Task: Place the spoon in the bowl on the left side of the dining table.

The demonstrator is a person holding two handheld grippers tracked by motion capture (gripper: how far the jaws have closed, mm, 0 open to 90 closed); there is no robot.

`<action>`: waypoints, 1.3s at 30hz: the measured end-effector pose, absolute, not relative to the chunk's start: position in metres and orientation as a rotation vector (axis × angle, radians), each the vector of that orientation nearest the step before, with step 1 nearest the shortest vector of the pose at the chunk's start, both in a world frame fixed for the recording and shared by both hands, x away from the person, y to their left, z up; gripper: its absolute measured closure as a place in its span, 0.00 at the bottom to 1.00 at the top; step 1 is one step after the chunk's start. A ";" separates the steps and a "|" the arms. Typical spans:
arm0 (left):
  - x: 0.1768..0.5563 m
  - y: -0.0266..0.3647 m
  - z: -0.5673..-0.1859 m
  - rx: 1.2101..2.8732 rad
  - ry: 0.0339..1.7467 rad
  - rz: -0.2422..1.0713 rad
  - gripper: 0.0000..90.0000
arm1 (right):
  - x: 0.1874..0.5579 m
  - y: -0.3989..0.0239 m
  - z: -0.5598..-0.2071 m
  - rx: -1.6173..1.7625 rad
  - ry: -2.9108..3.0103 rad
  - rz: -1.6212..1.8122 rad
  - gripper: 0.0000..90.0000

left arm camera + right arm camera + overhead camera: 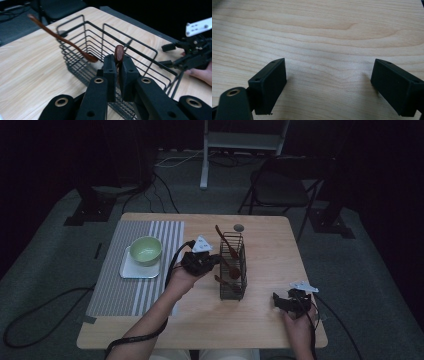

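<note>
Spoon (119, 53) handle is pinched in the left claw (118, 65) at the wire basket (140, 47); lift straight up, clearing the rim. Right claw (328, 82) rests wide.

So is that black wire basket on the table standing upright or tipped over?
Upright: the black wire basket stands on its base on the wooden table, open top up, with brown wooden spoons poking out.
</note>
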State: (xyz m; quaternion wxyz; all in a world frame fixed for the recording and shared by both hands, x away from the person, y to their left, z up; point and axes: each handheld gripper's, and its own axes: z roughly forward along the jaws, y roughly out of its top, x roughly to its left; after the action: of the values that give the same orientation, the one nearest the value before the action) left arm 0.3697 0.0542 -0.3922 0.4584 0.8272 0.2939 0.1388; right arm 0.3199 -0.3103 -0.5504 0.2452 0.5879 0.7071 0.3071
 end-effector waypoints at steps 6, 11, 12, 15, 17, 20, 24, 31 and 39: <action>0.366 0.060 -0.385 2.025 0.727 0.357 0.94 | 0.320 -0.310 -0.550 1.605 1.930 0.838 0.14; 0.361 0.065 -0.378 2.007 0.704 0.355 0.94 | 0.320 -0.310 -0.550 1.605 1.930 0.838 0.14; 0.361 0.065 -0.378 2.007 0.704 0.355 0.94 | 0.320 -0.310 -0.550 1.605 1.930 0.838 0.14; 0.356 0.067 -0.372 2.006 0.676 0.367 0.94 | 0.320 -0.310 -0.550 1.605 1.930 0.838 0.14; 0.355 0.068 -0.371 2.010 0.676 0.374 0.94 | 0.320 -0.310 -0.550 1.605 1.930 0.838 0.14; 0.353 0.070 -0.367 1.995 0.674 0.376 0.94 | 0.320 -0.310 -0.550 1.605 1.929 0.838 0.14; 0.352 0.077 -0.362 1.937 0.687 0.359 0.94 | 0.320 -0.310 -0.550 1.605 1.930 0.837 0.14; 0.350 0.081 -0.357 1.944 0.677 0.341 0.94 | 0.320 -0.310 -0.550 1.605 1.930 0.837 0.14; 0.344 0.090 -0.343 1.917 0.672 0.365 0.94 | 0.320 -0.310 -0.550 1.605 1.930 0.836 0.14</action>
State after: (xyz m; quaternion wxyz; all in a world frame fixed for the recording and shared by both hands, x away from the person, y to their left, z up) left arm 0.3443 0.0899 -0.3434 0.5130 0.7973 0.2794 0.1519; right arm 0.3199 -0.3103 -0.5503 0.2453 0.5879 0.7073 0.3064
